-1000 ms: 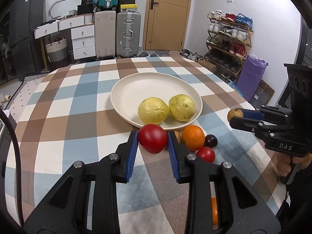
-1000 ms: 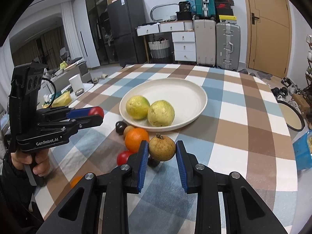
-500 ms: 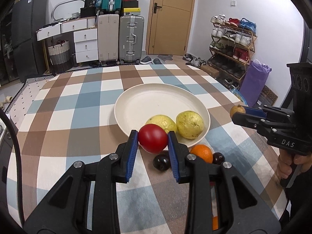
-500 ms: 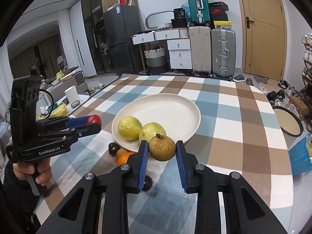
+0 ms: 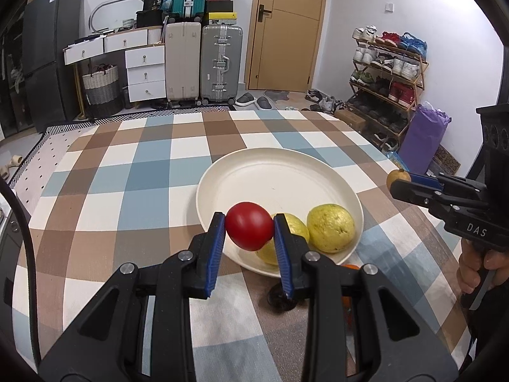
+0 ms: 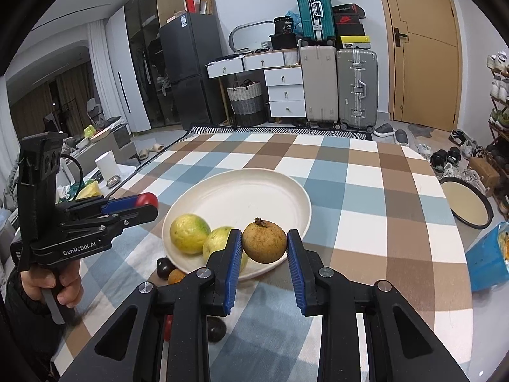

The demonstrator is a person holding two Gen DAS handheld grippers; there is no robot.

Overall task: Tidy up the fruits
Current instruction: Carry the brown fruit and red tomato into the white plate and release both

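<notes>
My left gripper (image 5: 249, 230) is shut on a red tomato (image 5: 249, 229) and holds it above the near rim of the cream plate (image 5: 276, 178). Two yellow-green guavas (image 5: 331, 227) lie in the plate's near part. My right gripper (image 6: 263, 246) is shut on a brown round fruit (image 6: 264, 241) and holds it above the plate (image 6: 248, 191) at its near right rim. The left gripper (image 6: 140, 205) also shows in the right wrist view, left of the plate. Dark plums (image 6: 164, 267) and an orange fruit (image 6: 177, 276) lie on the cloth in front of the plate.
The table carries a checked cloth (image 5: 127, 175). A dark plum (image 6: 217, 329) and a red fruit (image 6: 167, 328) lie under the right gripper. A blue bag (image 6: 486, 258) and a round tray (image 6: 466, 202) sit beyond the table's right edge. Suitcases and drawers stand behind.
Both grippers have risen and moved forward toward the plate with their fruits. The loose fruits on the cloth now lie beneath and behind the fingers.
</notes>
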